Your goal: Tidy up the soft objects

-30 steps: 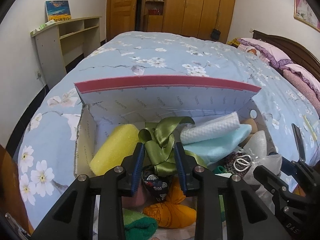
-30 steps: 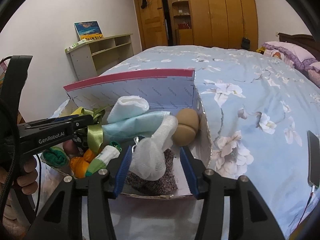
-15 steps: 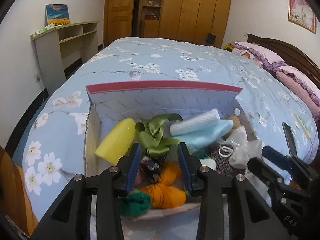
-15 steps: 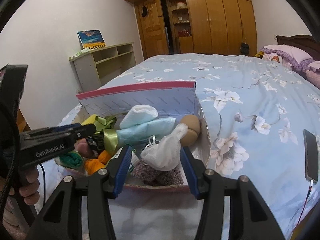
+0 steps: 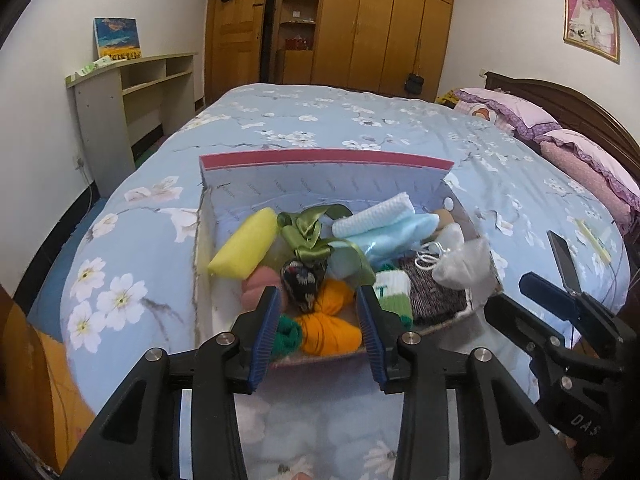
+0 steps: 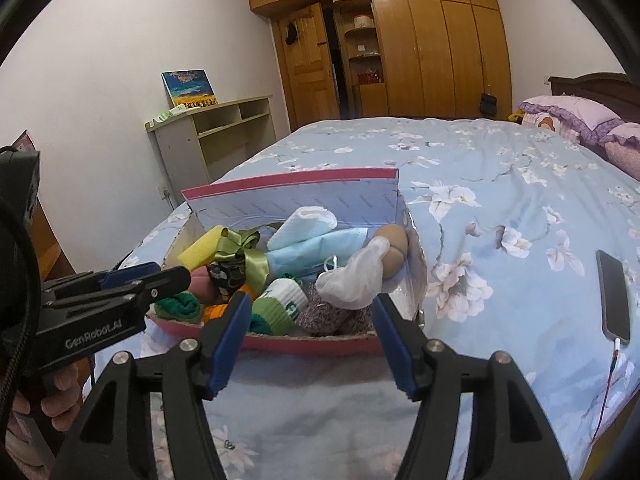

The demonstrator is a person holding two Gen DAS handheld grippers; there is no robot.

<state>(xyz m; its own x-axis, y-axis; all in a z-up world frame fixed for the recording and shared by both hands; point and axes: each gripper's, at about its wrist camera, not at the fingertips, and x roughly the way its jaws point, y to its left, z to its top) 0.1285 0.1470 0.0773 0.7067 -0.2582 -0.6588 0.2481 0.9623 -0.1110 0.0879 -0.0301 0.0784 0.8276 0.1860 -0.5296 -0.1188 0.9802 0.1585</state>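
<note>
Both grippers, left [image 5: 318,330] and right [image 6: 310,332], hang spread wide with nothing held. They sit just short of the box [image 5: 320,168], which is stuffed with soft stuff.

i look out over a wide bed [image 5: 360,120] covered by a light blue quilt with white blossoms. at its head on my right stand a dark wooden headboard [image 5: 560,104] and purple frilled pillows [image 5: 516,114]. the far wall is filled by a tall wooden wardrobe [image 5: 384,28] with open corner shelves, beside a wooden door [image 5: 236,36]. against the white left wall stands a pale shelf unit [image 5: 128,92], with a small blue and yellow painting [image 5: 117,38] leaning on top. a gilt-framed photograph [image 5: 591,22] hangs on the right wall. a strip of blue floor [image 5: 76,232] shows beside the bed.
</note>
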